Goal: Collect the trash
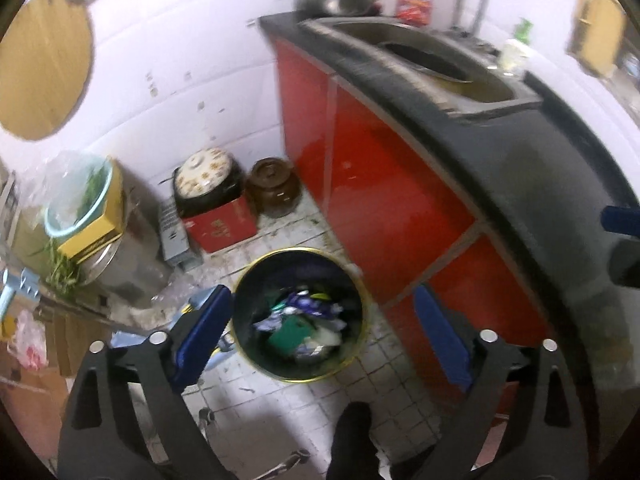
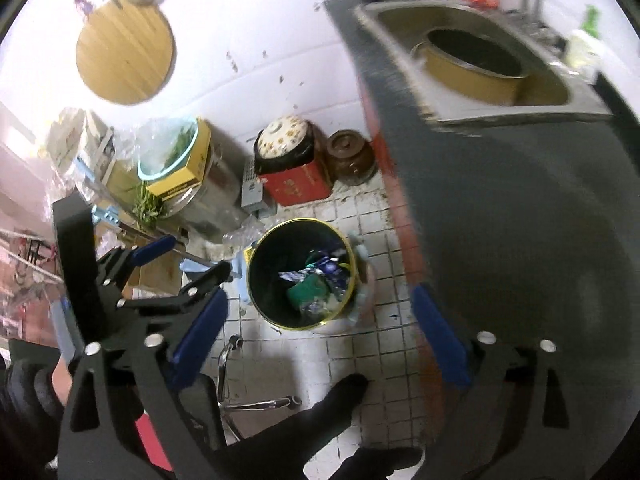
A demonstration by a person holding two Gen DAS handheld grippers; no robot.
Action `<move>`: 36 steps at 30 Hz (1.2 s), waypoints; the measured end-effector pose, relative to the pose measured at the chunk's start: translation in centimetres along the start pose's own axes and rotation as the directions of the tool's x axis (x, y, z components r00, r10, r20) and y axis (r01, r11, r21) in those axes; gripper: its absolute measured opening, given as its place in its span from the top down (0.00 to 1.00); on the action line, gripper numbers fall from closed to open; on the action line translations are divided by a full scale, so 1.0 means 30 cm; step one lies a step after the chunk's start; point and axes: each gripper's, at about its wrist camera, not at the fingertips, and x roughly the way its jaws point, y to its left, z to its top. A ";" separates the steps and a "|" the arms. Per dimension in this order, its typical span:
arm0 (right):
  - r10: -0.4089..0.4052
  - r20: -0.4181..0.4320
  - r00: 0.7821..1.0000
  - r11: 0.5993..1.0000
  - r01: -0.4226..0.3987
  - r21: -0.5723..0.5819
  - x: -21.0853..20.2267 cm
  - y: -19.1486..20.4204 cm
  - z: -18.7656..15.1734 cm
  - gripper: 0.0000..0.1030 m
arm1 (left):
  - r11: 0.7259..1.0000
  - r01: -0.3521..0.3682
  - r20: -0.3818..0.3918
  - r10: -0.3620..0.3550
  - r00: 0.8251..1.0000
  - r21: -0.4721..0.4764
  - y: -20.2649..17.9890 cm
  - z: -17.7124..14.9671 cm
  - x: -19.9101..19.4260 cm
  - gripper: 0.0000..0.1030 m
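Left wrist: left hand-held gripper [image 1: 320, 332] spread wide, empty; bin [image 1: 299, 314] directly ahead between fingers, trash [image 1: 298, 320] inside.

Right wrist: right hand-held gripper [image 2: 320, 332] spread, empty, bin [image 2: 301, 274] ahead-left. Judgement: seek remaining litter, grip firmly, release centred over bin.

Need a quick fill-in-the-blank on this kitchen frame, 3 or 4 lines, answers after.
1. The bin stands on the tiled ____.
2. Both the left gripper and the right gripper are ____, holding nothing.
3. The cabinet doors beside the bin are ____ in colour.
4. The brown jar stands next to a red ____.

Answers: floor; open; red; box
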 end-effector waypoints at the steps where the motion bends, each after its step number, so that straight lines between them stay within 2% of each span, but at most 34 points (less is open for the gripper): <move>1: -0.012 0.012 1.000 1.000 0.012 0.010 -0.036 -0.022 -0.021 0.07 | 1.000 0.018 0.004 -0.018 1.000 0.014 -0.032 0.010 -0.014 0.10; 4: -0.081 0.065 0.995 0.993 0.074 0.097 -0.218 -0.145 -0.131 0.07 | 0.990 0.107 0.008 -0.108 0.994 0.094 -0.204 0.040 -0.082 0.09; 6: -0.150 0.105 0.983 0.975 0.129 0.183 -0.349 -0.243 -0.232 0.07 | 0.969 0.184 -0.007 -0.186 0.983 0.162 -0.343 0.057 -0.123 0.09; 8: -0.245 0.118 0.962 0.944 0.209 0.255 -0.464 -0.328 -0.333 0.07 | 0.935 0.253 -0.025 -0.255 0.967 0.249 -0.517 0.069 -0.170 0.09; 10: -0.347 0.124 0.930 0.897 0.290 0.333 -0.588 -0.410 -0.460 0.07 | 0.903 0.291 -0.037 -0.295 0.955 0.315 -0.649 0.072 -0.205 0.09; 11: -0.389 0.117 0.914 0.873 0.325 0.365 -0.632 -0.441 -0.504 0.07 | 0.877 0.319 -0.046 -0.325 0.945 0.360 -0.739 0.070 -0.231 0.09; 13: -0.502 0.086 0.861 0.782 0.409 0.470 -0.760 -0.520 -0.648 0.07 | 0.815 0.384 -0.070 -0.394 0.916 0.435 -0.914 0.060 -0.283 0.09; 15: -0.575 0.056 0.816 0.698 0.453 0.555 -0.850 -0.574 -0.768 0.07 | 0.765 0.420 -0.093 -0.432 0.897 0.488 -1.039 0.037 -0.321 0.09; 16: -0.614 0.025 0.789 0.637 0.477 0.606 -0.902 -0.602 -0.837 0.07 | 0.739 0.436 -0.107 -0.449 0.887 0.515 -1.103 0.027 -0.342 0.09; 17: -0.632 0.009 0.775 0.604 0.485 0.632 -0.928 -0.612 -0.873 0.07 | 0.708 0.448 -0.121 -0.462 0.878 0.546 -1.176 0.013 -0.365 0.09; 19: -0.687 -0.046 0.725 0.485 0.505 0.714 -1.009 -0.650 -0.990 0.07 | 0.659 0.452 -0.135 -0.474 0.870 0.602 -1.300 -0.020 -0.406 0.09; 20: -0.696 -0.056 0.716 0.458 0.503 0.733 -1.028 -0.662 -1.021 0.07 | 0.639 0.456 -0.146 -0.477 0.867 0.619 -1.332 -0.041 -0.424 0.09; 21: -0.710 -0.077 0.700 0.410 0.500 0.762 -1.057 -0.678 -1.068 0.07 | 0.618 0.462 -0.160 -0.481 0.862 0.636 -1.375 -0.058 -0.441 0.09; 23: -0.724 -0.100 0.682 0.341 0.481 0.808 -1.093 -0.691 -1.132 0.07 | 0.583 0.466 -0.175 -0.485 0.857 0.665 -1.436 -0.089 -0.470 0.09; 25: -0.729 -0.106 0.676 0.308 0.463 0.831 -1.112 -0.703 -1.177 0.07 | 0.556 0.456 -0.183 -0.476 0.860 0.695 -1.481 -0.121 -0.487 0.09; 27: -0.734 -0.114 0.669 0.285 0.456 0.843 -1.124 -0.697 -1.200 0.07 | 0.545 0.448 -0.186 -0.469 0.864 0.708 -1.509 -0.139 -0.499 0.09; 29: -0.740 -0.121 0.662 0.273 0.459 0.845 -1.140 -0.685 -1.228 0.07 | 0.540 0.451 -0.196 -0.464 0.864 0.711 -1.538 -0.146 -0.502 0.09; 36: -0.732 -0.112 0.672 0.260 0.427 0.866 -1.141 -0.698 -1.228 0.07 | 0.539 0.437 -0.185 -0.457 0.870 0.720 -1.553 -0.142 -0.514 0.09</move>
